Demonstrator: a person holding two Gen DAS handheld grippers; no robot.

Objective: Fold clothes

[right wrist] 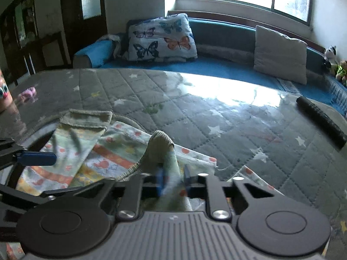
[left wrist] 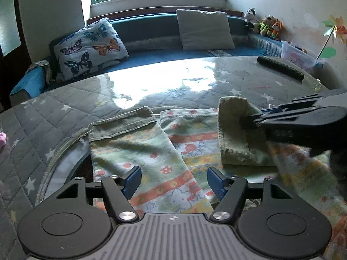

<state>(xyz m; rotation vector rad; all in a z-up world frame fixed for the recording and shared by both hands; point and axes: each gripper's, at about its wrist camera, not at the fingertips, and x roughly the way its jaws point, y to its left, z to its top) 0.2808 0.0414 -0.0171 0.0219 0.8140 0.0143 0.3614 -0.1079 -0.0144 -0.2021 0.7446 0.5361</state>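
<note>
Left sleeve (left wrist: 130,143) lies folded across printed garment (left wrist: 195,138) on quilted table (left wrist: 65,108). Left gripper (left wrist: 173,179) released, hovering above it, empty. Right gripper (right wrist: 173,178) clenched on right cuff (right wrist: 160,143), raised over body. Judgement: right sleeve fold underway; further folds remain.

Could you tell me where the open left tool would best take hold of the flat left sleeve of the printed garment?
Probably at the ribbed cuff of the left sleeve. It is the thick hemmed end, lying flat and free on the quilted table cover. The left tool could come from the near side along the sleeve and pinch one cuff corner, mirroring the right tool, which already holds the other sleeve.
</note>
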